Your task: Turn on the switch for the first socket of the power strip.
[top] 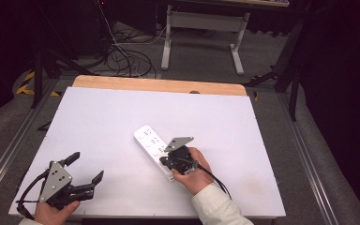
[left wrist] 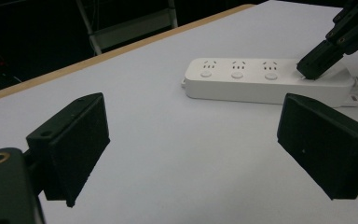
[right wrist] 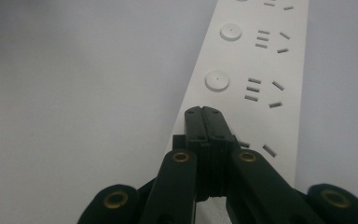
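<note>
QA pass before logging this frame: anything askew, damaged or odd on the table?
Nothing stands out. The white power strip lies flat and diagonal on the white table, looking intact. The right hand-held gripper, jaws closed, rests its tip on it; the left hand-held gripper is open, apart.

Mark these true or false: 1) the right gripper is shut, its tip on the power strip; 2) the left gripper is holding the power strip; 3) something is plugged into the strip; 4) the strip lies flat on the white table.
1) True: the right gripper has its fingers pressed together on the power strip.
2) False: the left gripper is open, apart from the strip, holding nothing.
3) False: the visible sockets are empty.
4) True: it lies flat on the table.
</note>
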